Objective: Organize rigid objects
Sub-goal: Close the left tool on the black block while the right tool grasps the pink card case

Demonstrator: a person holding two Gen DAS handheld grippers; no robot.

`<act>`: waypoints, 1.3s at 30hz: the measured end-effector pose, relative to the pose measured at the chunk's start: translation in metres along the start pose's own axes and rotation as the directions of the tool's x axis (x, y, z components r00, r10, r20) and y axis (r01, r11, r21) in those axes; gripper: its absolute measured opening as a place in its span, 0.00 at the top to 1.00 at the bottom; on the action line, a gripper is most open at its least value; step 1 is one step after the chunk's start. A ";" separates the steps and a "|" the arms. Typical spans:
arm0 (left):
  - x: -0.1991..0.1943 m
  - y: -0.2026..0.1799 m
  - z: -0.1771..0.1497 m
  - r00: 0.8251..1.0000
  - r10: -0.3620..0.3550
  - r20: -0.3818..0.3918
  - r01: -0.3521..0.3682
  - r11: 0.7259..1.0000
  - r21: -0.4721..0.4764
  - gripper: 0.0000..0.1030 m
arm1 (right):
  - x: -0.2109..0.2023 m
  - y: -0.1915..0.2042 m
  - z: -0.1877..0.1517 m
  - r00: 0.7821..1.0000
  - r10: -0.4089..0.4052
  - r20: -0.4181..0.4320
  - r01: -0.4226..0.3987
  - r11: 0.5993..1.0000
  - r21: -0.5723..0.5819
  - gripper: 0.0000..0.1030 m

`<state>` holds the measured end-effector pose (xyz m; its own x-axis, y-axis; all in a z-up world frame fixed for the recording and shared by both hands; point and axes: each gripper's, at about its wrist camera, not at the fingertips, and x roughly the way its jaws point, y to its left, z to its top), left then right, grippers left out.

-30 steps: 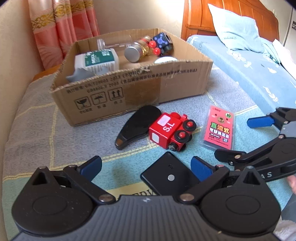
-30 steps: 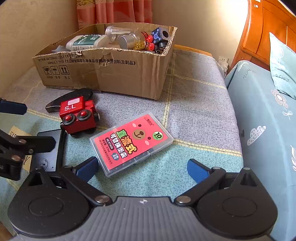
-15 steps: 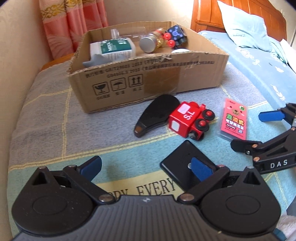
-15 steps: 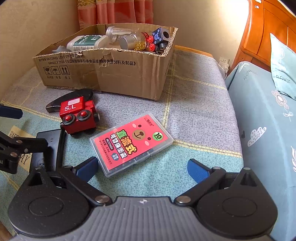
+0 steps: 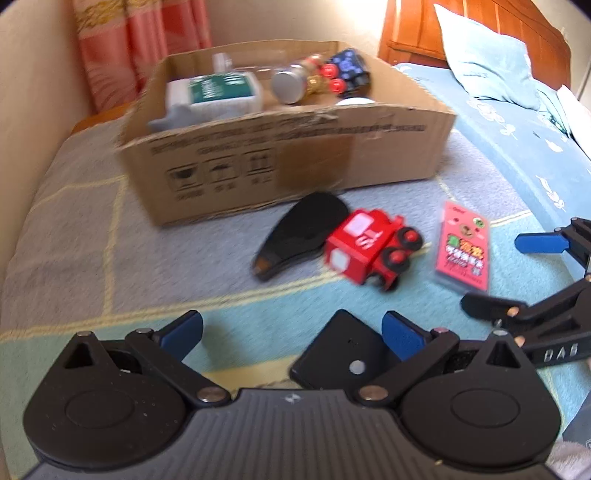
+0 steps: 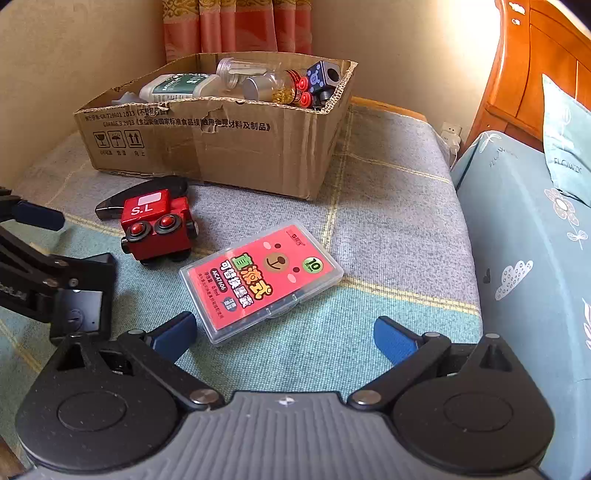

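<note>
Rigid objects lay loose at mid-frame: a red toy train [image 6: 159, 227], a pink card case [image 6: 260, 280] and a flat black block [image 5: 347, 356], below the cardboard box [image 6: 229, 147] at the upper left. The left gripper [image 5: 291, 334] and right gripper [image 6: 282, 334] both stood wide and empty. Judged a reaching step; next, one needed lowering over an item. A checked blanket [image 6: 388, 206] covered the surface; a curtain [image 6: 236, 26] hung behind.
</note>
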<state>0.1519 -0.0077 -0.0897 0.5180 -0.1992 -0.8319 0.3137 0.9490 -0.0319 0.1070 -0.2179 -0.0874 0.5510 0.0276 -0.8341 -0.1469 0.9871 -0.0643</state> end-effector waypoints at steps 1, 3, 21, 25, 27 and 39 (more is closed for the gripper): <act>-0.002 0.005 -0.002 1.000 0.013 -0.001 -0.013 1.000 -0.009 0.00 | 0.000 0.000 0.001 1.000 0.001 -0.001 -0.001 1.000 -0.001 0.00; -0.005 0.012 -0.003 0.999 0.046 -0.009 -0.046 0.998 -0.037 0.01 | 0.001 0.001 0.002 1.000 0.001 0.000 -0.001 1.000 -0.001 0.00; -0.009 -0.002 -0.022 0.995 0.085 -0.047 -0.082 0.995 0.060 0.00 | -0.002 -0.001 -0.002 1.000 0.017 0.005 -0.017 1.000 -0.023 0.00; -0.019 0.014 -0.035 0.992 0.109 -0.062 -0.109 0.994 0.012 0.00 | -0.002 -0.002 -0.002 1.000 0.021 0.006 -0.020 0.999 -0.028 0.00; -0.022 0.018 -0.039 0.991 0.116 -0.071 -0.118 0.993 -0.021 0.01 | -0.002 -0.002 -0.002 1.000 0.022 0.003 -0.022 0.999 -0.030 0.00; -0.026 -0.007 -0.038 0.999 0.029 -0.019 -0.029 1.000 -0.001 0.45 | -0.002 -0.002 -0.002 1.000 0.026 0.014 -0.026 0.999 -0.035 0.00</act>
<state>0.1056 -0.0001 -0.0890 0.5112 -0.1672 -0.8430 0.2983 0.9544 -0.0084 0.1046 -0.2198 -0.0865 0.5585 0.0560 -0.8276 -0.1895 0.9799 -0.0616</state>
